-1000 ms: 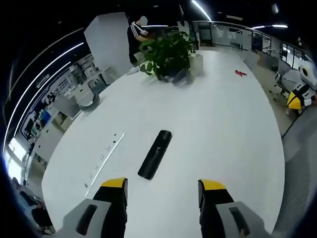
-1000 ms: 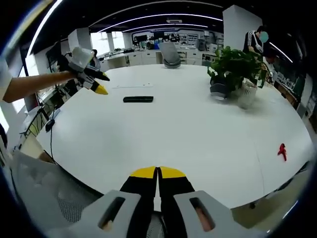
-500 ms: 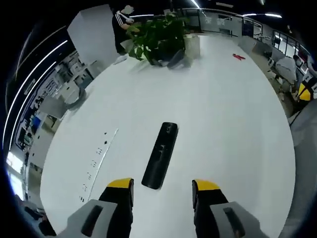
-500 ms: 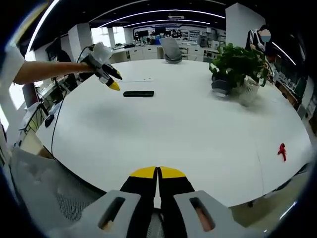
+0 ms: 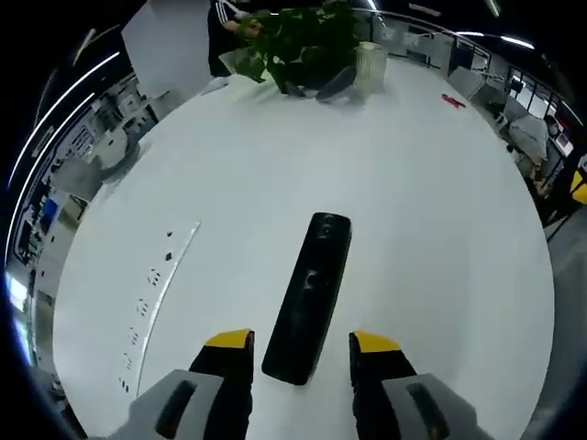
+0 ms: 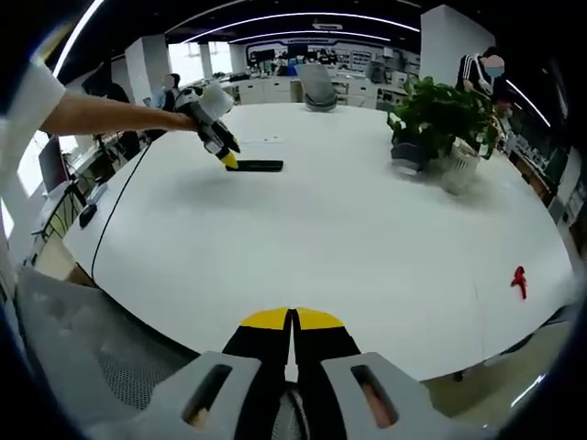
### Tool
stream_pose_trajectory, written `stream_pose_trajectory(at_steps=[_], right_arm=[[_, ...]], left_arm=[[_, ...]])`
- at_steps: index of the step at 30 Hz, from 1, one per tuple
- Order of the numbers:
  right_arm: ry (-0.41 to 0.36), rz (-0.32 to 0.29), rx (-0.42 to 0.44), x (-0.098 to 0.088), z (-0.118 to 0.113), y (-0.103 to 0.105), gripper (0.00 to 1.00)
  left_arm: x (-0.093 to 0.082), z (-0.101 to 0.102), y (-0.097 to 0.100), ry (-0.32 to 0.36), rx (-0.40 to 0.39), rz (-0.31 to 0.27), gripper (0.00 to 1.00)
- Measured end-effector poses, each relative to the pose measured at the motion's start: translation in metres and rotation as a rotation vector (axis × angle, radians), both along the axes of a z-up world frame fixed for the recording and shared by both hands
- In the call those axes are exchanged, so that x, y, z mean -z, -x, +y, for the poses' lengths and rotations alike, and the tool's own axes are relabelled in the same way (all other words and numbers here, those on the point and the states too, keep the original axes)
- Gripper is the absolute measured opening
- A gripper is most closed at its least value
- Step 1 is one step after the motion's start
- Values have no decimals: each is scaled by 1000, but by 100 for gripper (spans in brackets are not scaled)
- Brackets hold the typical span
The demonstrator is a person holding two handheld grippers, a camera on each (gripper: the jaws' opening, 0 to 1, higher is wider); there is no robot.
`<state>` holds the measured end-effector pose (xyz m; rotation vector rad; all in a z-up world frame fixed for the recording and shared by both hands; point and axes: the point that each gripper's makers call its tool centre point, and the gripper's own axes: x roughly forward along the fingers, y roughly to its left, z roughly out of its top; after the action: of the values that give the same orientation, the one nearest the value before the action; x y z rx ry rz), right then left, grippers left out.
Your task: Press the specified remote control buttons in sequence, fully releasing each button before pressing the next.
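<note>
Hovering over a wide white table (image 5: 440,211), the left gripper (image 5: 301,345) has its yellow-tipped jaws spread apart, with the near end of a black remote control (image 5: 310,296) lying between and just ahead of the tips. The remote rests flat on the tabletop, its length running away from the jaws, small buttons faintly visible along its upper face. To its left, a thin clear strip (image 5: 156,293) with dark marks lies on the surface. At the far edge of the table stands a leafy potted plant (image 5: 303,41) beside a pale ribbed vase (image 5: 371,66), and a small red object (image 5: 455,100) sits off to the right. A person in dark clothing (image 5: 223,32) stands behind the plant.

In the right gripper view, the right gripper (image 6: 292,323) is held low at the near edge of the table (image 6: 367,275), its yellow tips pressed together with nothing between them. Across the table, the left gripper (image 6: 229,161) reaches in on an outstretched arm (image 6: 110,115), its tips at the end of the remote control (image 6: 260,166). The plant (image 6: 440,110), the vase (image 6: 458,170) and the red object (image 6: 519,280) lie to the right.
</note>
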<state>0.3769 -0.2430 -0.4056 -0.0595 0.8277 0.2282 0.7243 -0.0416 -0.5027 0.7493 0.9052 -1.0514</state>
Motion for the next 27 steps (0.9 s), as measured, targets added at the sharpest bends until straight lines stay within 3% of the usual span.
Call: stream_pose_trajectory(at_steps=[15, 17, 27], right_arm=[[10, 10, 9, 2, -3, 0, 0], [12, 10, 9, 2, -3, 1, 0], [22, 11, -6, 2, -1, 1, 0]], left_arm=[[15, 5, 0, -50, 20, 67, 33], [15, 3, 1, -36, -10, 90, 31], [15, 0, 5, -53, 28, 80, 26]])
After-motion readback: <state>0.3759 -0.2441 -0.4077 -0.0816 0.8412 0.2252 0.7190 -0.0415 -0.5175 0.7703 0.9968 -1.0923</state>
